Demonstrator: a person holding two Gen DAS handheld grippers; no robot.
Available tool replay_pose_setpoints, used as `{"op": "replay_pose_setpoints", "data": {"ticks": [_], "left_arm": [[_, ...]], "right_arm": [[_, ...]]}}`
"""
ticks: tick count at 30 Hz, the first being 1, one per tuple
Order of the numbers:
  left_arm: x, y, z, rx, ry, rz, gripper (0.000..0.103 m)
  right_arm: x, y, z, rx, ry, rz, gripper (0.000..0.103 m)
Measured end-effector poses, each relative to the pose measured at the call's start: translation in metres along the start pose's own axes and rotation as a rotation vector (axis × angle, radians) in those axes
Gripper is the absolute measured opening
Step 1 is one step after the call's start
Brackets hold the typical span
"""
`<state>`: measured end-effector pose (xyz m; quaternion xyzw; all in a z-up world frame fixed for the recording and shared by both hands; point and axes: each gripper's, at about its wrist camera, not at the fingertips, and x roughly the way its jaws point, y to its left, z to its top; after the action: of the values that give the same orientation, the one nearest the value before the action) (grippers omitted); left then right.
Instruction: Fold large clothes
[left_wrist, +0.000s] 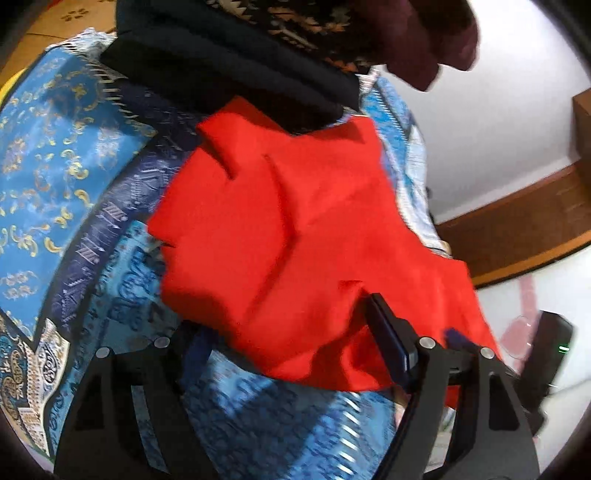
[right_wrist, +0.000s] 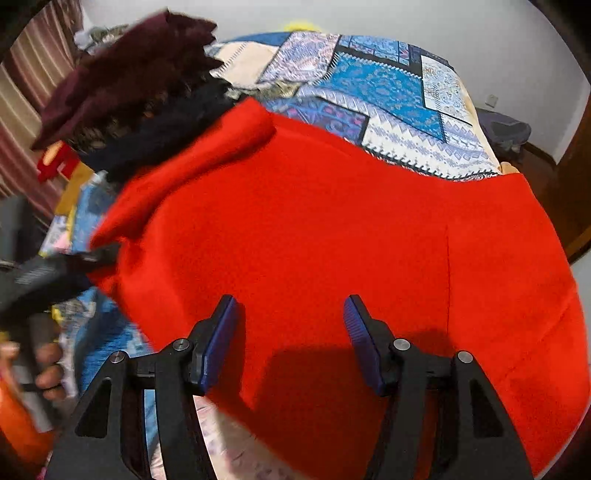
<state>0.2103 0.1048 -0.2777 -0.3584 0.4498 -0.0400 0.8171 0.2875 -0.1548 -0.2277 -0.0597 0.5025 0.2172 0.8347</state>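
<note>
Hovering over the red garment (right_wrist: 314, 229), the right gripper (right_wrist: 290, 321) has its fingers (right_wrist: 221, 332) spread, nothing pinched between them. Left gripper (left_wrist: 280, 354): fingers spread wide, one hidden under a fold of the red garment, so the cloth's edge lies loosely between them. The garment lies on the blue patterned bedspread (right_wrist: 388, 85). Just beyond the garment sits a pile of dark clothes (right_wrist: 147, 110), maroon on top.
</note>
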Motion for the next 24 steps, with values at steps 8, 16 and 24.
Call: {"op": "replay_pose_setpoints", "data": {"ticks": [8,16,24], "left_arm": [[0.026,0.006,0.013,-0.070,-0.018,0.006,0.077],[0.039,0.001,0.038,-0.095,-0.078,0.142,0.039],[-0.008,-0.011,0.037,-0.048,-0.122,0.025,0.008]], "right_arm": [[-0.007,-0.007,-0.005,-0.008,-0.021,0.028,0.058],[-0.010,-0.011,-0.009,0.002,-0.029,0.062,0.058],[-0.036,-0.026,-0.012,0.049,-0.035,0.076,0.058]]}}
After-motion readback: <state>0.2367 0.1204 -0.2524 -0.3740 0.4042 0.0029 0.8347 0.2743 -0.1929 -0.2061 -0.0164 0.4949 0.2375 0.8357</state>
